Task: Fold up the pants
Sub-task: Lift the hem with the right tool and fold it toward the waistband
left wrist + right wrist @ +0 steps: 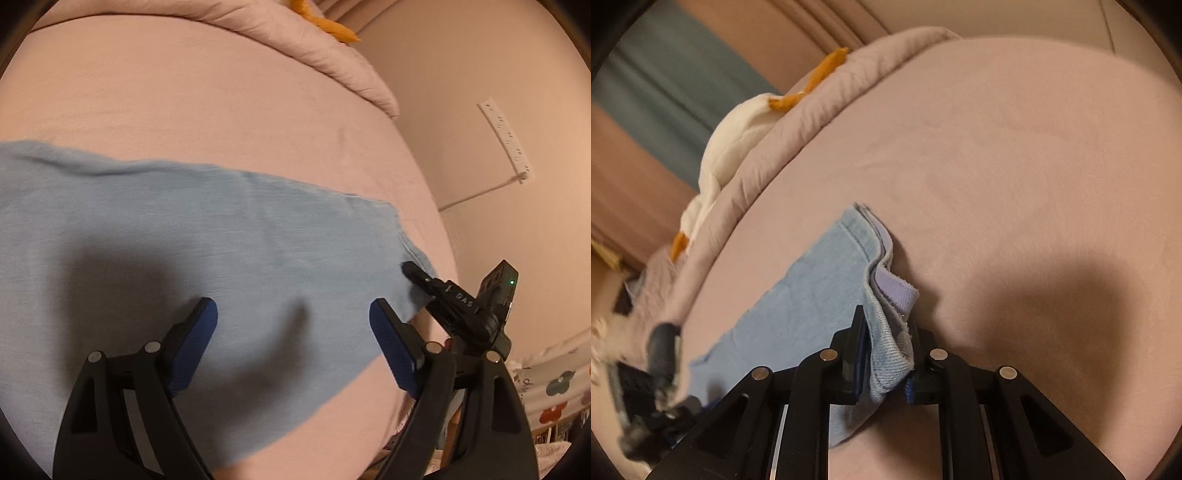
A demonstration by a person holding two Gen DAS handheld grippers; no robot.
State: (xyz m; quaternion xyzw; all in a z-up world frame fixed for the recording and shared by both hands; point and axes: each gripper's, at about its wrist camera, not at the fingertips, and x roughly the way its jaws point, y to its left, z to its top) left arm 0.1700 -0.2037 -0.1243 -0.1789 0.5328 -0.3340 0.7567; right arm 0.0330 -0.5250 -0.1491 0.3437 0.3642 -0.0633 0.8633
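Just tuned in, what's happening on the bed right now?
A person is folding light blue pants spread on a pink bedsheet. The right hand-held gripper is clamped on the layered edge of the pants at one end. The left hand-held gripper hangs open over the middle of the fabric, gripping nothing. No fold has been carried over yet; the pants lie mostly flat.

Bedroom, pink bed sheet [221, 92], folded duvet [798, 147]
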